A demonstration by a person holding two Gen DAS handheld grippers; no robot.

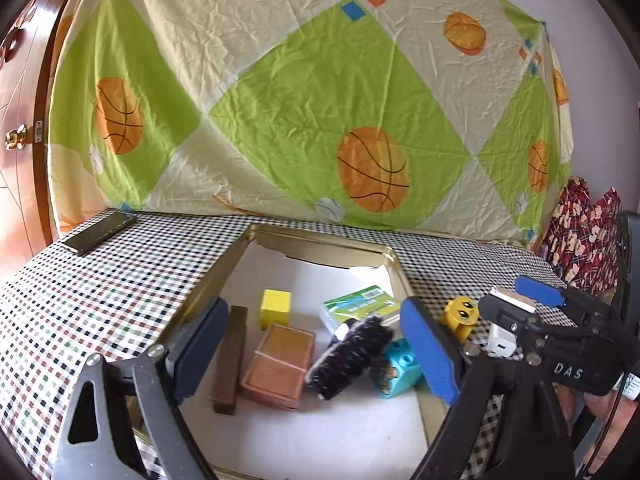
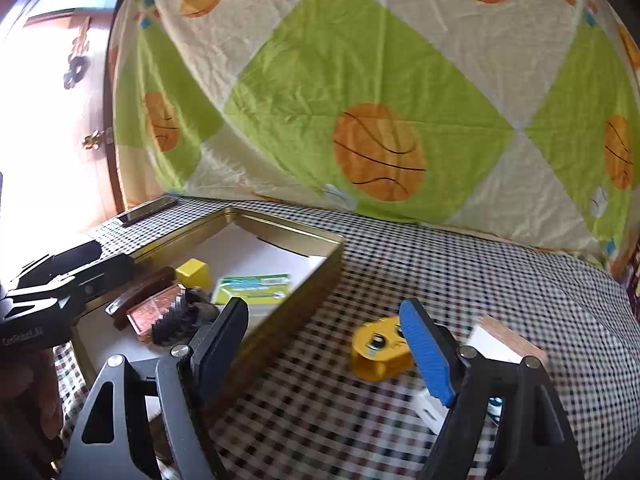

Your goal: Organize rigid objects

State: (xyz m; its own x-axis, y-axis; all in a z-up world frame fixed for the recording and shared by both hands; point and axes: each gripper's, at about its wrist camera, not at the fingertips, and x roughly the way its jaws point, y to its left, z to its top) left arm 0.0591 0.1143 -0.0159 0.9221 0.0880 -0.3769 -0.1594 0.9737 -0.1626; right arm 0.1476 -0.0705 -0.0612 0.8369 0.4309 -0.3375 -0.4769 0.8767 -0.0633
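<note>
- Nearest in the left wrist view, the left gripper (image 1: 316, 352) stands with its jaws spread wide above the gold tin tray (image 1: 320, 240); nothing is pressed between its pads, and the lower parts of both fingers are cut off by the frame edge.
- Between those fingers, inside the tray, lie a dark brown wooden bar (image 1: 231, 360), a flat reddish-brown block (image 1: 280, 364) touching it, and a black bristle brush (image 1: 352, 356) tilted across the middle.
- A turquoise toy brick (image 1: 400, 372) sits just beside the brush, partly hidden behind the blue finger pad.
- Farther in are a yellow cube (image 1: 275, 307) and a green and white packet (image 1: 360, 306); its print is too small to read.
- The tray's near rim is out of the frame.
- In the right wrist view, the right gripper (image 2: 328, 344) is open wide over the checked tablecloth (image 2: 440, 264), holding nothing; this view is blurred.
- A yellow toy brick with a face (image 2: 376, 352) lies on the cloth outside the tray, between the fingers and partly covered by the blue pad.
- A white block with a wooden top (image 2: 504, 344) and a white plug-like piece (image 2: 430, 406) sit behind the right finger, mostly hidden.
- A dark phone (image 1: 100, 232) lies near the far left table corner.
- A sheet printed with basketballs (image 1: 320, 100) hangs behind.
</note>
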